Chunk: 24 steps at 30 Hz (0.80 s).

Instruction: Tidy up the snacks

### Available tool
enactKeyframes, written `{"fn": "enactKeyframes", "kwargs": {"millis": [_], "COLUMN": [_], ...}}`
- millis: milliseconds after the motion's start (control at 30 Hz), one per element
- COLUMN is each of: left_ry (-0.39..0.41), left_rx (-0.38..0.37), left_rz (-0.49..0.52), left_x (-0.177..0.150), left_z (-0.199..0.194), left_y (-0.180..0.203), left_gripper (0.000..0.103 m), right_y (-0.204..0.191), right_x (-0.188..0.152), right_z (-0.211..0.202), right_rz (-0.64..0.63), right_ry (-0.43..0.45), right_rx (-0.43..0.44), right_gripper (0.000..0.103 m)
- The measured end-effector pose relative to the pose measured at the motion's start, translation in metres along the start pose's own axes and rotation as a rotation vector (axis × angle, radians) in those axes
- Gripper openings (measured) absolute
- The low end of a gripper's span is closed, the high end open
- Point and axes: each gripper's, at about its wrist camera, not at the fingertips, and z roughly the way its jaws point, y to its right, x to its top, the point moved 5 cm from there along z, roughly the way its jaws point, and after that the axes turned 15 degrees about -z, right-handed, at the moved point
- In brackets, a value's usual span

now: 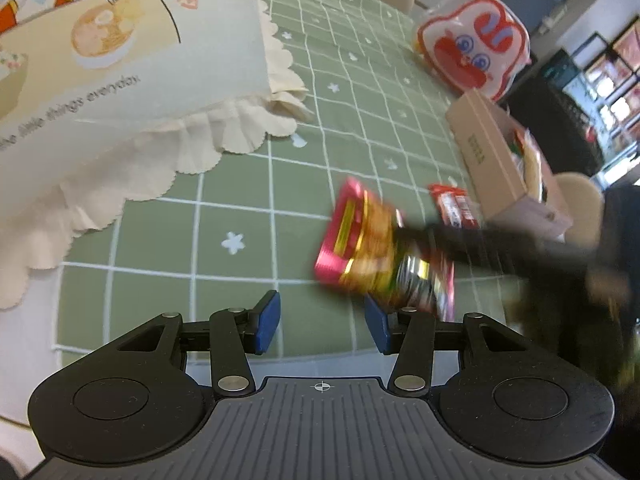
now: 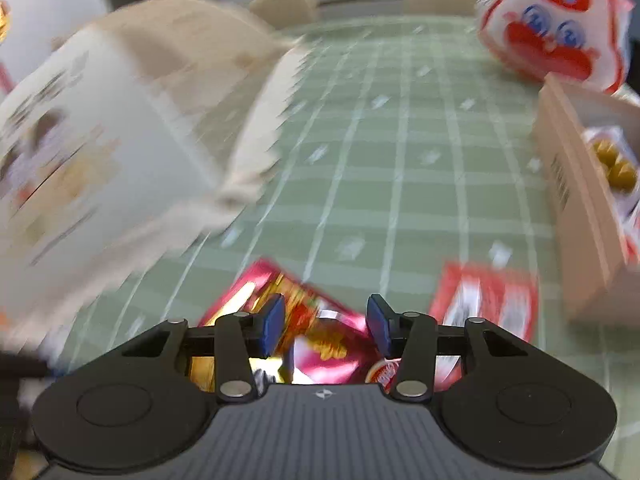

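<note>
While a cream fabric cover point(image 1: 120, 92) with cartoon print and scalloped trim fills the left, the green grid-patterned counter point(image 1: 248, 200) carries the snacks. Left hand-held gripper point(image 1: 322, 326): jaws apart, nothing between them, above bare cloth. Right hand-held gripper point(image 2: 324, 328): jaws apart over a pink foil snack packet point(image 2: 320, 344), pads not pressing it. Beside the packet lies a red wrapped snack point(image 2: 486, 304). Further right, an open cardboard box point(image 1: 492, 164) holds snacks; behind it stands a red-and-white cartoon bag point(image 1: 474, 44).
</note>
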Motion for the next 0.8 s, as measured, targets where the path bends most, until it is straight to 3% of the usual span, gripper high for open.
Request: {"fn": "enactKeyframes", "kwargs": {"millis": [100,167,267,300,467,533,800], "left_ry": [-0.017,-0.020,-0.027,-0.028,-0.042,-0.041,-0.076], "left_rx": [-0.047,-0.070,-0.094,-0.098,-0.095,-0.087,-0.047], "left_rz": [-0.024,-0.031,-0.035,-0.030,-0.011,-0.006,0.008], "left_x": [0.001,0.002,0.004,0.004,0.003,0.002,-0.014], "left_z": [0.011,0.020,0.030,0.032,0.041,0.041,0.026], "left_y": [0.007,0.014,0.025,0.029,0.040,0.042,0.037], "left_gripper": [0.051,0.052,0.051,0.051,0.051,0.051,0.051], "right_y": [-0.007,0.002,0.026,0.033,0.043,0.044,0.071], "right_x": [-0.017,-0.021,-0.018,-0.016,-0.012,-0.015,-0.070], "right_z": [-0.022,-0.038,-0.041,-0.038,-0.007,-0.006,-0.056], "right_rz": [-0.033,-0.016,0.056,0.070,0.005,-0.002,0.022], "right_ry": [-0.010,0.031,0.058,0.063,-0.008,-0.024,-0.127], "right_rx": [-0.034,-0.148,-0.330,-0.356,-0.368,-0.339,-0.324], "right_gripper": [0.047,0.048,0.069,0.070,0.069,0.061,0.064]}}
